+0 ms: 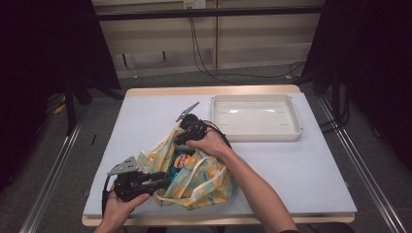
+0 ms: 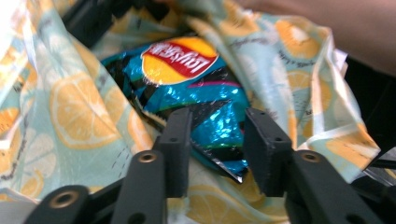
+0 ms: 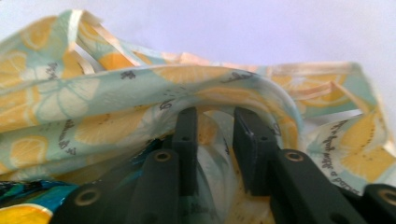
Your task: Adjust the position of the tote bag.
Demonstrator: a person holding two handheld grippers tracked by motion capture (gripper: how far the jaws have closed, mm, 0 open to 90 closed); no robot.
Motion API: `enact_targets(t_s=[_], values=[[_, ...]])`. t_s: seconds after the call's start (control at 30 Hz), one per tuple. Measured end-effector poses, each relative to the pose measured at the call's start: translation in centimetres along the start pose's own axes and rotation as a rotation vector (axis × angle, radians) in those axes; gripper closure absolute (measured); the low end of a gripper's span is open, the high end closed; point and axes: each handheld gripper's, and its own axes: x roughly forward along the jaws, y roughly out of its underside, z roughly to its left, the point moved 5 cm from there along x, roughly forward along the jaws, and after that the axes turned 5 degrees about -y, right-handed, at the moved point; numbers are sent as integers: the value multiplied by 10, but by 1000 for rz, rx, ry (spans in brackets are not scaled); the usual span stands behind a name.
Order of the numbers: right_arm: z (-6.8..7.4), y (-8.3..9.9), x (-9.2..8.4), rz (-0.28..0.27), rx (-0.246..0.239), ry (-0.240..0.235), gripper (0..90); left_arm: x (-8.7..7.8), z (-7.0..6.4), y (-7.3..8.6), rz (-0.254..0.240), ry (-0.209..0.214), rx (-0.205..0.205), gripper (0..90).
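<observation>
A lemon-print cloth bag (image 1: 206,184) lies crumpled at the table's near edge, and a blue chips packet (image 1: 180,161) shows in its mouth. My left gripper (image 1: 167,182) reaches into the bag from the left. In the left gripper view its jaws (image 2: 218,126) stand apart on either side of the chips packet's (image 2: 187,79) lower corner, without clearly pressing it. My right gripper (image 1: 180,138) is at the bag's far rim. In the right gripper view its jaws (image 3: 215,121) are open, with a fold of the cloth bag (image 3: 116,107) draped over and between them.
An empty white tray (image 1: 255,117) sits at the back right of the pale table (image 1: 301,165). Both forearms come in from the near edge. Dark curtains and stand legs flank the table.
</observation>
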Motion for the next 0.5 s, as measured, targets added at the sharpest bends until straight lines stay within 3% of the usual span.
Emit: enact_targets(t_s=[0.13,0.2,0.33,0.43,0.5], values=[[2,-2,-8,-25,1,-3,633,1,-2,3,19,9,12,545],[3,-2,-10,-37,19,-14,571,1,-4,5,27,13,38,582],[4,-1,-16,-60,12,-20,533,2,-3,9,43,20,21,582],[7,-2,-18,-56,13,-12,526,7,-2,8,49,30,11,533],[7,-2,-18,-59,11,-13,521,10,-3,7,59,20,30,517]])
